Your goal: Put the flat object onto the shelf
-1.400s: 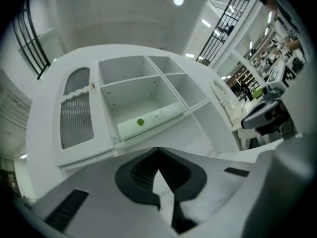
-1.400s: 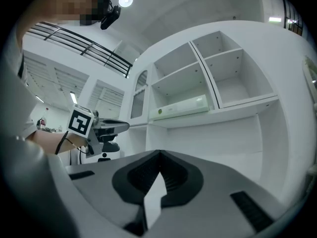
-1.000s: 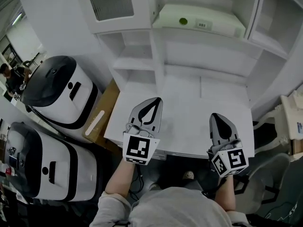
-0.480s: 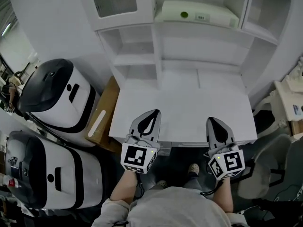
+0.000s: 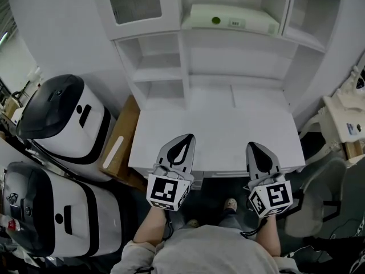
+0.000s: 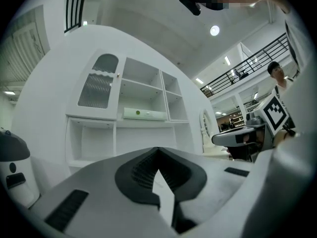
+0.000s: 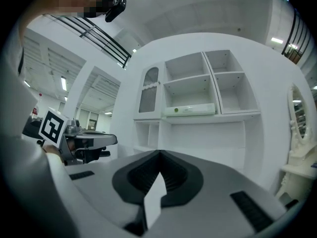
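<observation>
Seen from the head camera, looking steeply down, a person stands at a white desk [image 5: 217, 127] backed by a white cabinet [image 5: 149, 67] of open compartments. The left gripper [image 5: 185, 137] and the right gripper [image 5: 255, 146] are held side by side over the desk's near edge, well apart from each other, each with a marker cube at its rear. Both point toward the cabinet. The flat object [image 5: 228, 20], a pale green slab with a round green dot and a small label on its front edge, lies on the shelf [image 5: 239, 34] in the cabinet's wide middle compartment, far from both grippers. To the left of the desk stand two rounded white and black machines [image 5: 63, 110], with a brown cardboard box [image 5: 122, 136] between the nearer one and the desk. In the left gripper view, the jaws are pressed together at their tips with nothing between them. The flat object shows beyond them on its shelf, and the right gripper appears at the right side. In the right gripper view, the jaws likewise meet at their tips and grip nothing. The flat object lies on the shelf above and beyond them, and the left gripper appears at the left side.
</observation>
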Demonstrator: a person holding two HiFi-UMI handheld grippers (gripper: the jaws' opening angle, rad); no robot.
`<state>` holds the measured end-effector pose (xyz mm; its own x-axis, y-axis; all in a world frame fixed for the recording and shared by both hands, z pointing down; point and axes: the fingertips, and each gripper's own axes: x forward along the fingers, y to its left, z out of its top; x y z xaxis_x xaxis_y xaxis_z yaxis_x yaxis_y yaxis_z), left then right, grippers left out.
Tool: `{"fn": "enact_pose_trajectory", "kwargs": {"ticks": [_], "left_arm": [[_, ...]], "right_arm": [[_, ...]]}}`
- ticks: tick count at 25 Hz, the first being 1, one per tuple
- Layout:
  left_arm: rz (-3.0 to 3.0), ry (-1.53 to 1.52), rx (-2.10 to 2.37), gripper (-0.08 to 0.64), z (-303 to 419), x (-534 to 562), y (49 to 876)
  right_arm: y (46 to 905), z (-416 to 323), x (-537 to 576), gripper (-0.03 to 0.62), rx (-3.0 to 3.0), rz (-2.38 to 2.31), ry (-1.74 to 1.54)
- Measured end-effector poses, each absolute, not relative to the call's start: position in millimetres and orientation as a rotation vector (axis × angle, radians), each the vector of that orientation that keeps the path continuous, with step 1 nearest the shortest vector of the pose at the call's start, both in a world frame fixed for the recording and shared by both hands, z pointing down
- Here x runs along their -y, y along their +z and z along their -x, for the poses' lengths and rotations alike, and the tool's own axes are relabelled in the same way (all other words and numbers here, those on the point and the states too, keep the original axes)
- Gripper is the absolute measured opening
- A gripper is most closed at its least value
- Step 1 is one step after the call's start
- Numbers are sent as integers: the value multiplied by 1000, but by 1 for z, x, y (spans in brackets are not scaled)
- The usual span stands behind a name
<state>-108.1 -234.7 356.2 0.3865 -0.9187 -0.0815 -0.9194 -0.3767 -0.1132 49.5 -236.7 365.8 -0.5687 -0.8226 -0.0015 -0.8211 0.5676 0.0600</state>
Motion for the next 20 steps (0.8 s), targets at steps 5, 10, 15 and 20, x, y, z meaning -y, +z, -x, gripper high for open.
{"fn": "enact_pose_trajectory", "kwargs": {"ticks": [5,10,15,20], "left_arm": [[2500,44,-1676,12,108,233,353],[2495,43,-1683,12,110,231,353],[2504,47,-1680,12,109,227,354],[2509,46,-1674,12,110,224,354]], "right_arm": [[364,-48,236,5,2763,-1436,-90],[365,-46,234,6,2769,-1440,-87],[366,-46,229,6,2768,-1451,-80],[367,-45,225,6,2764,-1460,-68]]}}
